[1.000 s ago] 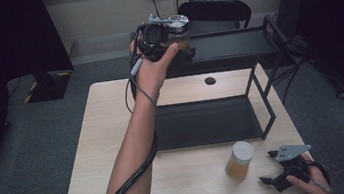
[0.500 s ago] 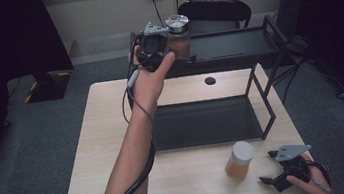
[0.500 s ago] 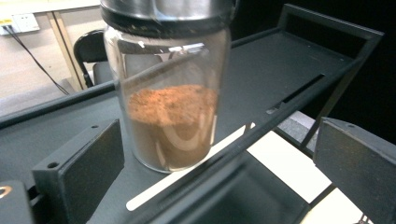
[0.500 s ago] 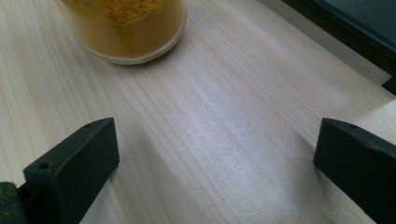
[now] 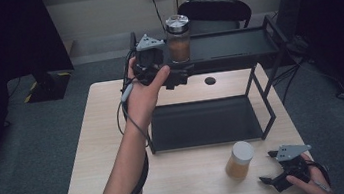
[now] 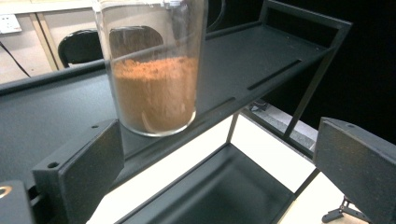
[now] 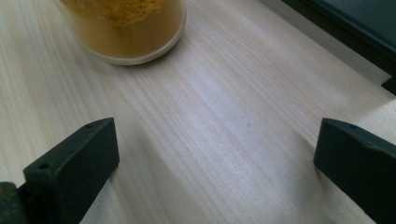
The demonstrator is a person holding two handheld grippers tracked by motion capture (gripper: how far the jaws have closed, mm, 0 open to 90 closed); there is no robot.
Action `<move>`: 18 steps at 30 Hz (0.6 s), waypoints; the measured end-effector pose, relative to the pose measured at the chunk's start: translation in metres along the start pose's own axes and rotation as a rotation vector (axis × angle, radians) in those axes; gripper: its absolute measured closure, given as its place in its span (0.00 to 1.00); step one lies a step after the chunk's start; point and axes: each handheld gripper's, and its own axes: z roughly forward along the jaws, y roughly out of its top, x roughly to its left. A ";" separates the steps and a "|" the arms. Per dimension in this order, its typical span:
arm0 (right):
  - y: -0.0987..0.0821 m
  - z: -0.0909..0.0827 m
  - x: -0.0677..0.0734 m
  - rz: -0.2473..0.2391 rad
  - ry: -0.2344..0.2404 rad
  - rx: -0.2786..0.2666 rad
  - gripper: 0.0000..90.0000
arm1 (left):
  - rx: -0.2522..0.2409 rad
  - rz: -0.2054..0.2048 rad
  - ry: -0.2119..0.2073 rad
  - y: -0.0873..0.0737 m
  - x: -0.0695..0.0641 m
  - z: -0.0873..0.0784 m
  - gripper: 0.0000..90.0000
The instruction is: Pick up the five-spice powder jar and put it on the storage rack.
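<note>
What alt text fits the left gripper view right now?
A glass jar of reddish-brown powder stands upright on the top shelf of a black rack, just beyond the open left gripper. Below lie the rack's lower tray and the pale table.

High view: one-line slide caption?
Left gripper open beside jar on rack top shelf; right gripper open near second jar.

A clear glass jar of reddish-brown powder with a silver lid (image 5: 179,38) stood upright. It rested at the left end of the black metal rack's top shelf (image 5: 233,44).
</note>
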 end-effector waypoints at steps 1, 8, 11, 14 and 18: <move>0.000 0.000 0.000 0.000 0.000 0.000 0.00 | -0.001 0.000 -0.007 -0.002 0.001 0.000 0.02; 0.000 0.000 0.000 0.001 -0.001 0.000 0.00 | 0.002 -0.005 -0.041 -0.018 0.005 0.002 0.02; 0.000 0.000 0.000 0.001 -0.001 0.000 0.00 | 0.001 -0.009 -0.048 -0.022 0.005 0.003 0.01; 0.000 0.000 0.000 0.000 -0.001 -0.001 0.00 | 0.007 -0.006 -0.061 -0.030 0.006 0.006 0.01; 0.000 0.000 0.000 0.000 -0.001 0.000 0.00 | 0.016 -0.005 -0.076 -0.038 0.007 0.010 0.01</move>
